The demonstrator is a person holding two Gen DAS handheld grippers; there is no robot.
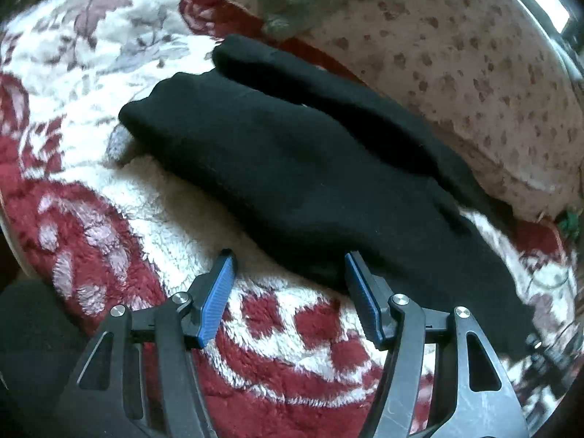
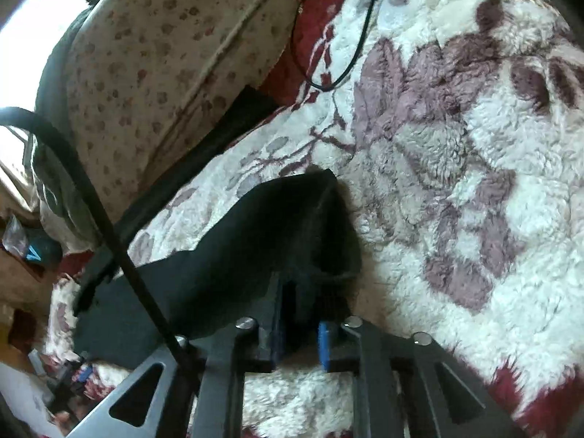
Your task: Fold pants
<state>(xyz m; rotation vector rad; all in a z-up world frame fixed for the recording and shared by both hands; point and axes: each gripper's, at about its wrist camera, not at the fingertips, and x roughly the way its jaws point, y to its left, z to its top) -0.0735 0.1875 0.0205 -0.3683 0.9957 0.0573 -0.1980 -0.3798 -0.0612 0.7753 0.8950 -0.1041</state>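
Black pants (image 1: 292, 168) lie stretched out on a fluffy red and white floral blanket (image 1: 91, 54), both legs side by side running from near right to far left. My left gripper (image 1: 288, 259) is open, its blue pads (image 1: 219, 295) at the near edge of the pants, holding nothing. In the right wrist view my right gripper (image 2: 303, 292) is shut on a raised end of the black pants (image 2: 255, 248), which folds up over the fingertips and hides them.
A cream pillow with brown spots (image 1: 474, 73) lies behind the pants, also in the right wrist view (image 2: 153, 54). A thin black cable (image 2: 350, 47) loops on the blanket (image 2: 456, 146). A black strap (image 2: 109, 219) crosses the left. Clutter lies off the bed's edge (image 2: 36, 383).
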